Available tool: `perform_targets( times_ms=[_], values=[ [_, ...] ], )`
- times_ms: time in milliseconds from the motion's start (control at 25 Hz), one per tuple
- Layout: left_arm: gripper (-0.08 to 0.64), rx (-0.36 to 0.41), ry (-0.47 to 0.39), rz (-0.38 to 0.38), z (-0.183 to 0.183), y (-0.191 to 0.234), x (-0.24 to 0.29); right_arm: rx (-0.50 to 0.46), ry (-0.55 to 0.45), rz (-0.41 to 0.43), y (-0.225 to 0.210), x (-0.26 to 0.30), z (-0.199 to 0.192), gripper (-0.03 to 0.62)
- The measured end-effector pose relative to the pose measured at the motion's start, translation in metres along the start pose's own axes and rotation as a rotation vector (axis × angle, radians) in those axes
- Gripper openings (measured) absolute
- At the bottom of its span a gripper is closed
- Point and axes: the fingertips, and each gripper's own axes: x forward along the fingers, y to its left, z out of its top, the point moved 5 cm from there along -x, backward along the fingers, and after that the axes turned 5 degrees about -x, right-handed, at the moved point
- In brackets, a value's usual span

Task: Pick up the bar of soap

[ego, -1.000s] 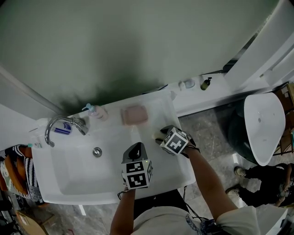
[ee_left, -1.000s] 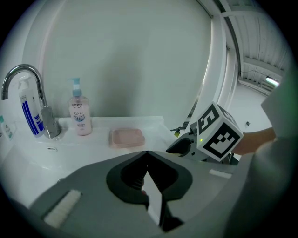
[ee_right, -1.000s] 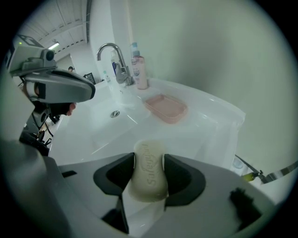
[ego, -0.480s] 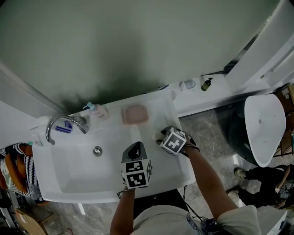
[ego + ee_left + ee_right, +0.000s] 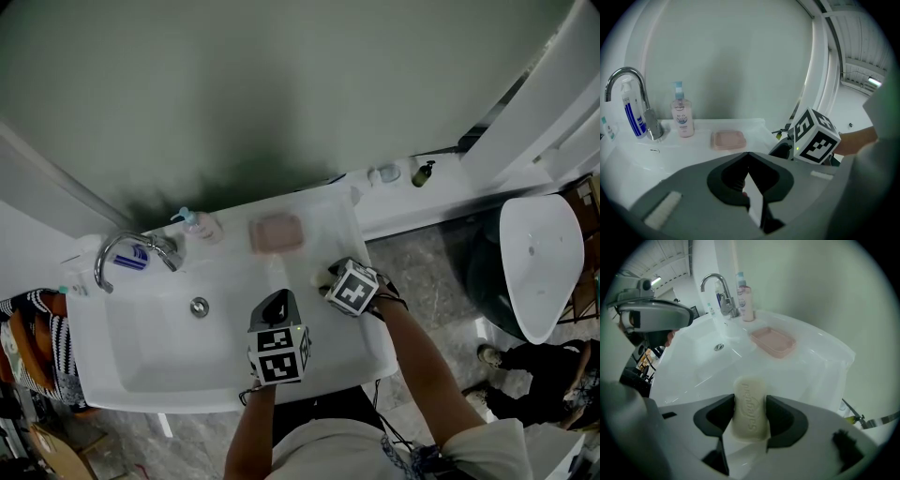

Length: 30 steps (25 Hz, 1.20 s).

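Gripping the bar of soap point(image 5: 750, 420) between closed jaws just above the washbasin point(image 5: 820, 350) ledge, your right gripper point(image 5: 750, 401) has the grasp made, with only a clear lift apparently left, while your left gripper point(image 5: 748, 154) sits pinched together on nothing.

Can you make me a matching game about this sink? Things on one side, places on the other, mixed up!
1 cream bar of soap
2 pink rectangular soap dish
3 curved chrome tap
4 pump bottle with blue top

A between tap and dish
B clamped in the right gripper
C empty, on the back ledge
D arching over the white sink

Pairs: 1-B, 2-C, 3-D, 4-A
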Motion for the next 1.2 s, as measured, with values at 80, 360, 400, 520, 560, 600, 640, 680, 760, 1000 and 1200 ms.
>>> perform_targets(
  times_ms=[80, 360, 400, 520, 560, 600, 640, 680, 760, 1000, 1200],
  values=[
    [0.008, -0.002, 0.005, -0.001, -0.001, 0.0, 0.0, -0.007, -0.005, 0.002, 0.003, -0.001, 0.001, 0.221],
    [0.008, 0.004, 0.019, 0.002, -0.001, 0.0, -0.002, 0.093, -0.201, 0.008, -0.005, -0.026, 0.005, 0.232],
    [0.008, 0.001, 0.022, 0.0, -0.001, 0.0, -0.001, 0.09, -0.215, 0.0, -0.008, -0.032, 0.005, 0.233],
    [0.011, -0.008, 0.02, -0.005, -0.001, -0.002, 0.0, 0.078, -0.233, -0.029, -0.012, -0.046, 0.007, 0.235],
    [0.014, -0.008, 0.019, -0.013, -0.001, -0.004, 0.0, 0.084, -0.241, -0.041, -0.013, -0.05, 0.007, 0.235],
    [0.017, -0.008, 0.018, -0.026, -0.001, -0.006, 0.0, 0.095, -0.25, -0.055, -0.015, -0.053, 0.008, 0.235],
    [0.023, -0.01, 0.017, -0.039, 0.0, -0.008, 0.0, 0.111, -0.263, -0.067, -0.016, -0.056, 0.009, 0.235],
    [0.028, -0.013, 0.016, -0.049, 0.0, -0.01, 0.0, 0.128, -0.279, -0.074, -0.015, -0.06, 0.011, 0.235],
    [0.028, -0.022, 0.011, -0.052, 0.001, -0.01, -0.001, 0.158, -0.313, -0.053, -0.009, -0.065, 0.015, 0.235],
    [0.026, -0.038, -0.003, -0.029, 0.002, -0.005, -0.009, 0.227, -0.414, -0.074, 0.011, -0.086, 0.021, 0.235],
    [0.026, -0.027, -0.043, -0.048, 0.004, -0.005, -0.023, 0.252, -0.515, -0.209, 0.036, -0.115, 0.028, 0.233]
  ],
)
